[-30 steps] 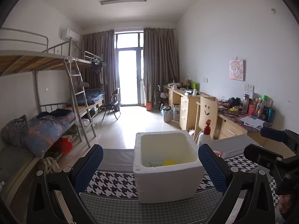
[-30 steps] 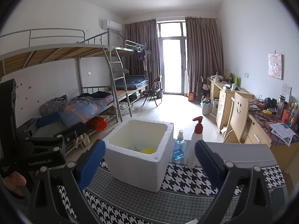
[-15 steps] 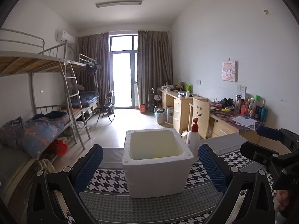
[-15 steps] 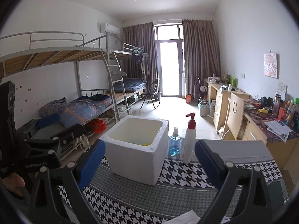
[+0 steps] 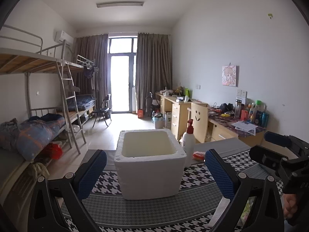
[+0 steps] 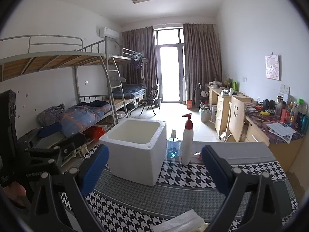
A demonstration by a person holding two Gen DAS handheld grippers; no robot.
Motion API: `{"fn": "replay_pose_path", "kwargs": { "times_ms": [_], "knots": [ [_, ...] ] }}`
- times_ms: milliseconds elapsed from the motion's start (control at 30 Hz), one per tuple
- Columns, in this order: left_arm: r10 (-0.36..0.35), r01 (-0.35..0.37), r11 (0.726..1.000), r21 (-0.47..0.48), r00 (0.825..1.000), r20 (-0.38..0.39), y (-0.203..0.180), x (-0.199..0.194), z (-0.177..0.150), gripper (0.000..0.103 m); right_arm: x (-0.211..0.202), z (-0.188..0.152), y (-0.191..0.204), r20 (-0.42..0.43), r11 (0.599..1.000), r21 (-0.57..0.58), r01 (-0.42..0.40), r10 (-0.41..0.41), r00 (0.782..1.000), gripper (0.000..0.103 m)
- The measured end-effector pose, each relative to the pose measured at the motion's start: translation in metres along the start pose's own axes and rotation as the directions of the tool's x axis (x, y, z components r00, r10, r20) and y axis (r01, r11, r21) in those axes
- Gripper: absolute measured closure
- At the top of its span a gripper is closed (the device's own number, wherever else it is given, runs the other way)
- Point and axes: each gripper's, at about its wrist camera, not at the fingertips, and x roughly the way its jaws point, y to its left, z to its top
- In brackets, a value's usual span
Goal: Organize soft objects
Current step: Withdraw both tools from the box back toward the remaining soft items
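Note:
A white foam box [image 5: 149,161] stands open-topped on the houndstooth tablecloth [image 5: 146,205]; it also shows in the right wrist view [image 6: 136,148]. Its contents are hidden from here. My left gripper [image 5: 155,174] is open and empty, level with the near side of the box. My right gripper [image 6: 154,168] is open and empty, to the right of the box and nearer me. A small red and orange soft packet [image 5: 199,155] lies behind the box by the bottle. A plastic-wrapped pale object [image 6: 179,222] lies at the near table edge.
A white pump bottle with a red top [image 6: 187,141] and a blue sanitiser bottle [image 6: 173,146] stand right of the box. Bunk beds [image 6: 77,104] line the left wall, desks [image 5: 222,123] the right. The right gripper's body [image 5: 280,154] shows at the right of the left view.
Both grippers have pulled back and dropped lower, away from the box. The yellow object inside the box is no longer visible. Both jaws stay open.

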Motion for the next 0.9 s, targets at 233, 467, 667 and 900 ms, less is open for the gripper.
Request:
{"fn": "replay_pose_path", "kwargs": {
  "times_ms": [233,467,667,900],
  "knots": [
    [-0.037,0.037,0.999,-0.001,0.999,0.001,-0.006,-0.006,-0.012,0.001,-0.014,-0.012,0.003,0.018,0.999,-0.013,0.035,-0.035,0.999,0.005],
    [-0.077,0.077,0.997,0.005,0.997,0.008,-0.015,-0.011,-0.02,0.001,-0.021,-0.022,0.001,0.02,0.999,-0.011,0.049,-0.049,0.999,0.005],
    [-0.075,0.075,0.997,0.012,0.997,0.027,-0.021,-0.014,-0.028,0.001,-0.028,-0.032,-0.004,0.032,0.996,0.001,0.095,-0.095,0.995,0.005],
    [-0.105,0.105,0.994,0.011,0.994,0.025,-0.029,-0.013,-0.035,0.001,-0.031,-0.041,-0.013,0.022,0.994,0.025,0.104,-0.104,0.994,0.005]
  ]
}}
